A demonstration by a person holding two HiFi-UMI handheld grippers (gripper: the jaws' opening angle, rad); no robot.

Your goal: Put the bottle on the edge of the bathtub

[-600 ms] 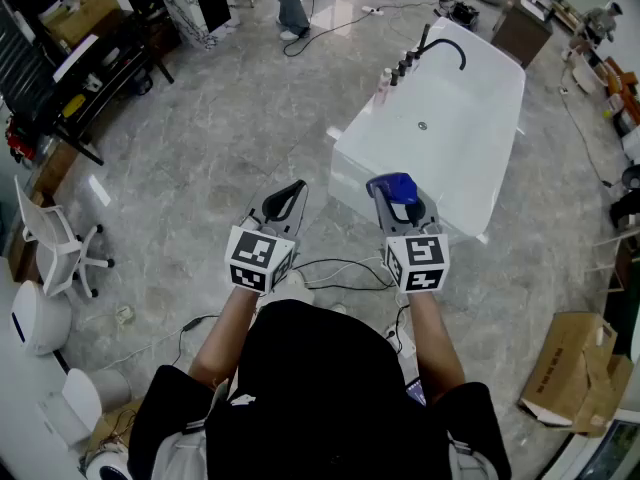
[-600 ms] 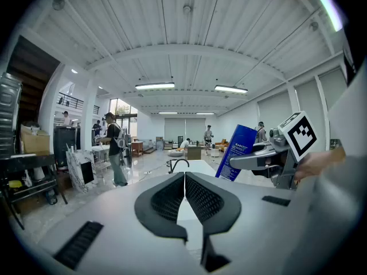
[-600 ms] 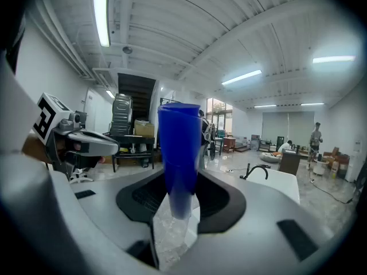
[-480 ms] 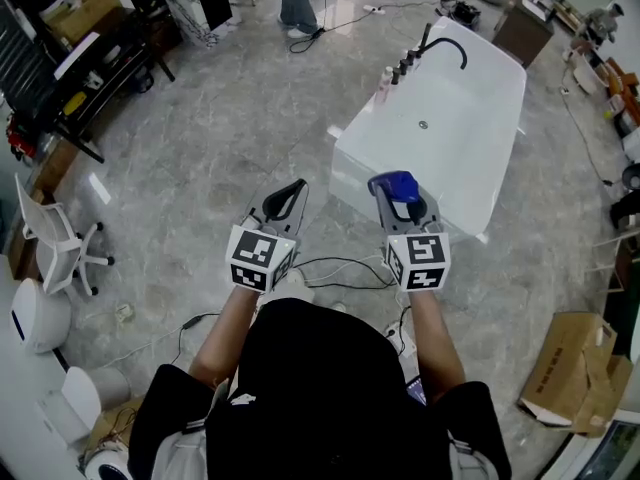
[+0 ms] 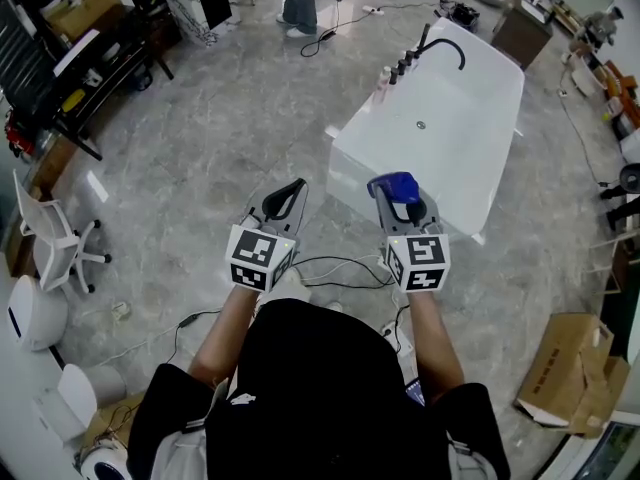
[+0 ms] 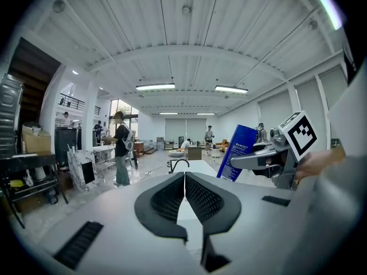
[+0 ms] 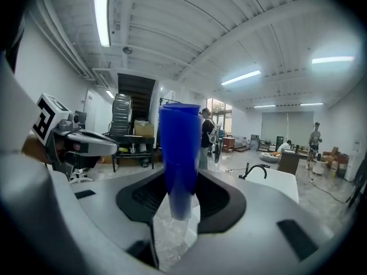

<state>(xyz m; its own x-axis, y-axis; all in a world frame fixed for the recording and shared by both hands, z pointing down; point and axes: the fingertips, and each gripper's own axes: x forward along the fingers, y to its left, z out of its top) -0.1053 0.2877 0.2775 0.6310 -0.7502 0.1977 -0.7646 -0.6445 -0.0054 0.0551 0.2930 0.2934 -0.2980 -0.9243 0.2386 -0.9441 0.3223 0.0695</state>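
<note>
My right gripper (image 5: 397,194) is shut on a blue bottle (image 5: 396,186), which stands upright between its jaws (image 7: 180,171). It hangs in the air just short of the near edge of the white bathtub (image 5: 440,133). In the left gripper view the bottle (image 6: 236,152) shows at the right, held by the right gripper (image 6: 258,156). My left gripper (image 5: 285,200) is shut with nothing between its jaws and hovers over the floor left of the tub. The left gripper (image 7: 86,143) also appears in the right gripper view at the left.
A black curved faucet (image 5: 443,46) and small bottles (image 5: 396,71) stand at the tub's far end. Cables (image 5: 335,268) lie on the floor below the grippers. A person (image 5: 298,3) stands beyond. Cardboard boxes (image 5: 570,368) lie at the right, a white chair (image 5: 55,243) at the left.
Both grippers stay where they were, the bottle still held. The person at the back has stepped a little to the right.
</note>
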